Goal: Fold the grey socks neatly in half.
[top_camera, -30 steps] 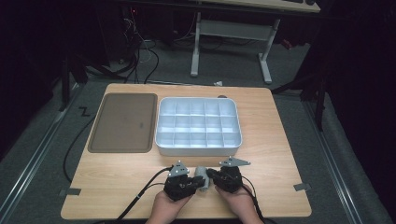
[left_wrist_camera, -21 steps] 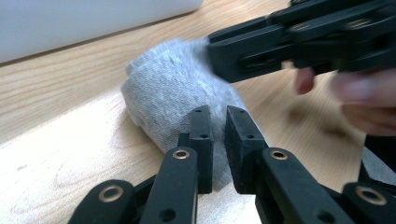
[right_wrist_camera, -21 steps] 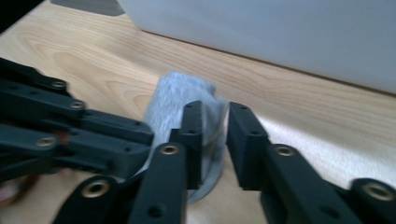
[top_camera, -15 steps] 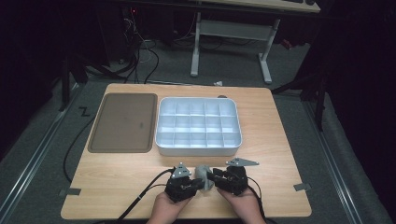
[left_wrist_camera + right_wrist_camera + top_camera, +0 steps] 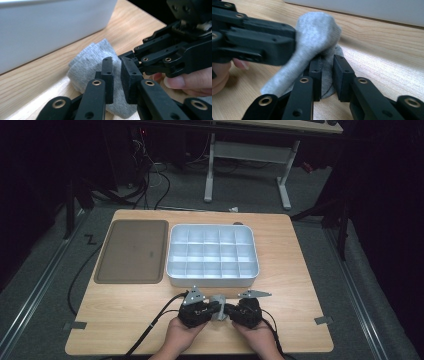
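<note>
A grey sock (image 5: 218,300) hangs bunched between my two grippers near the table's front edge. My left gripper (image 5: 215,309) points right and my right gripper (image 5: 229,310) points left, tip to tip. In the left gripper view my left gripper (image 5: 117,72) has its jaws nearly together on the sock (image 5: 92,60) and has just closed further. The right gripper's tips (image 5: 127,56) touch the fabric's far side. In the right gripper view my right gripper (image 5: 327,67) has just been closing, with a gap left and sock fabric lying in it. The sock (image 5: 317,27) bulges out of the left gripper (image 5: 292,42).
A white compartment box (image 5: 212,279) stands just behind the grippers, mid-table. A flat brown tray (image 5: 132,251) lies to its left. Bare wood (image 5: 300,300) stretches to the right of the hands. Cables trail off the front left edge.
Both hands stay at the front edge with the sock between them. The right gripper's grey top plate has shifted slightly sideways and back.
</note>
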Demonstrator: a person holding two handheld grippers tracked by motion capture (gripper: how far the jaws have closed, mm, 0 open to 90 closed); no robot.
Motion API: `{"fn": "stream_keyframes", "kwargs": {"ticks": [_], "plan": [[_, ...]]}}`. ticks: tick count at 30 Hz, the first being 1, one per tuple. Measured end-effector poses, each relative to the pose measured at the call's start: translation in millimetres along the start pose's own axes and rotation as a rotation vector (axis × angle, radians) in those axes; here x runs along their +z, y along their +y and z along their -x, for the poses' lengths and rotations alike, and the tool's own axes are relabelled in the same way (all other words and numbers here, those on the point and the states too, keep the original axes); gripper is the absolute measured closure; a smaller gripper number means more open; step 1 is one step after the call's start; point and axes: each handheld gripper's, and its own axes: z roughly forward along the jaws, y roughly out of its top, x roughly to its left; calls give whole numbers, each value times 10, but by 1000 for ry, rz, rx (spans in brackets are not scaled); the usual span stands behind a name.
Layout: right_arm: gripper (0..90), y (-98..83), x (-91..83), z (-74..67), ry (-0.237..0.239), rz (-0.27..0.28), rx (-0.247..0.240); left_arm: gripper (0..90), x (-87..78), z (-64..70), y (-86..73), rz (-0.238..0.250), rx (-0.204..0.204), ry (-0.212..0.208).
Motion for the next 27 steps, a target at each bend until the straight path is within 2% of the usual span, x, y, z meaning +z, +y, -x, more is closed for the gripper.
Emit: {"fn": "stream_keyframes", "kwargs": {"ticks": [8, 12, 20, 23, 24, 27], "plan": [[809, -16, -19, 19, -9, -3, 1, 827, 78, 5, 1, -27, 15, 15], [813, -28, -25, 20, -8, -3, 5, 824, 71, 36, 36, -10, 35, 15], [832, -42, 10, -19, 18, -8, -19, 810, 88, -6, 61, 27, 21, 10], [835, -45, 31, -48, 30, -11, -24, 815, 139, -27, 47, 9, 15, 12], [827, -52, 27, -66, 21, -17, -39, 826, 154, -26, 39, 1, 16, 18], [802, -60, 10, -70, 10, -23, -39, 832, 169, -19, 35, -16, 26, 37]]}}
